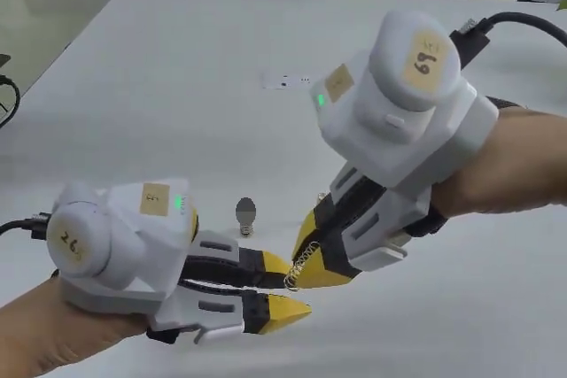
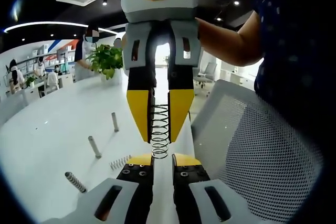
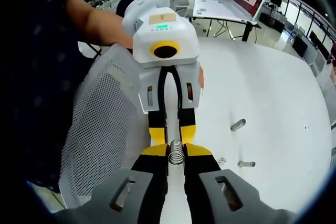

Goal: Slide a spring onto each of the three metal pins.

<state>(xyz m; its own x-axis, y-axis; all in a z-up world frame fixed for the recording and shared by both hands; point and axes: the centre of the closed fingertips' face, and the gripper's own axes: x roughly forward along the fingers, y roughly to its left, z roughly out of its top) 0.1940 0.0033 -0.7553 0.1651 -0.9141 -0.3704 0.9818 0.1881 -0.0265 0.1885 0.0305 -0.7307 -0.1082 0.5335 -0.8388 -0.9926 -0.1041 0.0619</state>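
- Worktop (image 1: 177, 86): white and broad, carrying the small parts. A mesh chair back (image 2: 252, 145) stands at its edge.
- Right tool (image 1: 308, 258): angled down from the upper right in the head view. Its yellow tips pinch a spring (image 1: 301, 265) lengthwise between them, held above the worktop.
- Left tool (image 1: 288, 288): faces the right one tip to tip, with its jaws parted. The spring's free end reaches just to its tips; whether they touch cannot be told.
- Pins: far pin (image 2: 115, 121) and middle pin (image 2: 94, 147) stand bare, while near pin (image 2: 75, 182) wears coils along its length. All three stand off to one side of both tools.
- Loose spring (image 2: 119, 162): lies on the worktop near the middle pin.
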